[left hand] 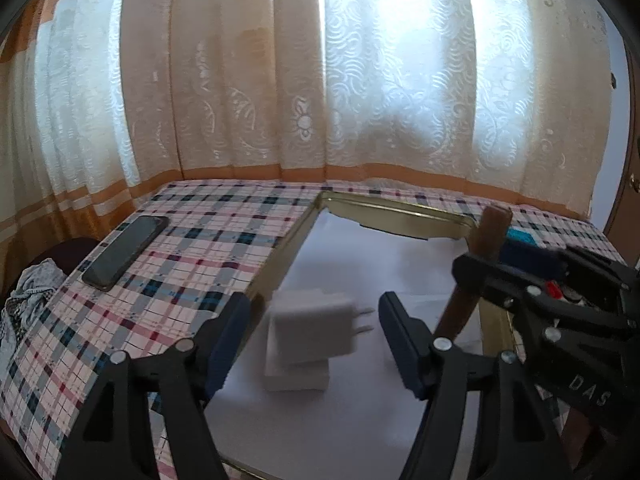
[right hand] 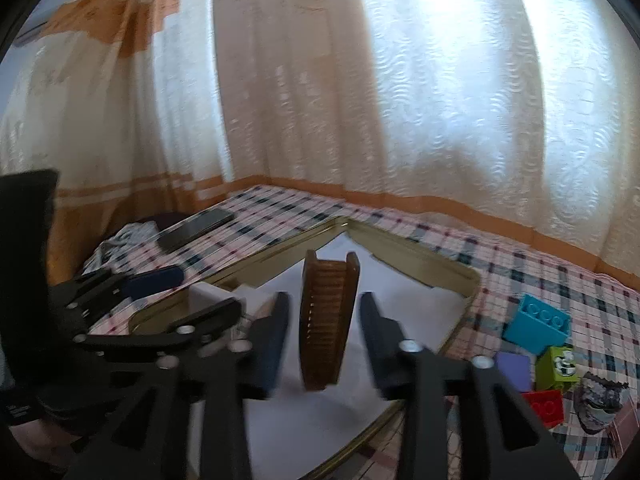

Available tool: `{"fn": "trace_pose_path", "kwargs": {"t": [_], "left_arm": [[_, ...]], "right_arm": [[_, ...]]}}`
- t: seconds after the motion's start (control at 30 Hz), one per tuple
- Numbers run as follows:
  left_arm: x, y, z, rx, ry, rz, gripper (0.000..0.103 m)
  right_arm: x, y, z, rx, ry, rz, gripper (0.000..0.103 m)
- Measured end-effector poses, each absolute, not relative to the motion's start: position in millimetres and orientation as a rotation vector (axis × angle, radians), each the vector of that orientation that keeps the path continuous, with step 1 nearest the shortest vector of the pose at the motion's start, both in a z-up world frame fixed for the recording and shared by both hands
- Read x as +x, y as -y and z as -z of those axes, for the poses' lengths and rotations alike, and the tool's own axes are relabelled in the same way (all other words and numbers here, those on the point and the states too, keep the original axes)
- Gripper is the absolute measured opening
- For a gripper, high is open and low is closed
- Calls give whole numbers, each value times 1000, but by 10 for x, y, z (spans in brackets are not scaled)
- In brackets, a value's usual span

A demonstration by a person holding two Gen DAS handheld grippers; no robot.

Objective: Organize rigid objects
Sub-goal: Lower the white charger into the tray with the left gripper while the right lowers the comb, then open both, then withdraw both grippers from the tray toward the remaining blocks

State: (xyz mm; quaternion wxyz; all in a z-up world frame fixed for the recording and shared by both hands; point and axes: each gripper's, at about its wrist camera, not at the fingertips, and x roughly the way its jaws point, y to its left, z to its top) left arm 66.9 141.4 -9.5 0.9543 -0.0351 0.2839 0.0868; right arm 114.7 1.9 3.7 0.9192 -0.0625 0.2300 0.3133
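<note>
A brown wooden comb (right hand: 326, 320) stands on end between the fingers of my right gripper (right hand: 326, 336). The gripper is open, with a gap showing on either side of the comb. The comb is over the white-lined, gold-rimmed tray (right hand: 444, 280). My left gripper (left hand: 314, 340) is open around a white plug charger (left hand: 316, 320), which lies on a white box (left hand: 296, 376) in the tray (left hand: 288, 240); its pads do not touch the charger. The right gripper (left hand: 500, 264) and comb (left hand: 490, 232) show at the right of the left wrist view. The left gripper (right hand: 188, 296) shows at the left of the right wrist view.
A black phone (left hand: 124, 252) lies on the checked tablecloth left of the tray. Right of the tray are blue (right hand: 536, 324), green (right hand: 558, 364), purple (right hand: 514, 368) and red (right hand: 544, 404) blocks and a dark crumpled thing (right hand: 600, 404). Curtains hang close behind the table.
</note>
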Motion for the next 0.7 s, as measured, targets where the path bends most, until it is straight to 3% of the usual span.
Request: {"fn": "trace_pose_path", "kwargs": {"t": [0.1,0.7], "left_arm": [[606,-1453,71,-82,-550,-203,92],[488,-760,-87,-5,-500,-114,103]], "right_arm": [[1135,100,-87,-86,-432,-624,79],[1081,1277,-253,32,-372,-464,81]]}}
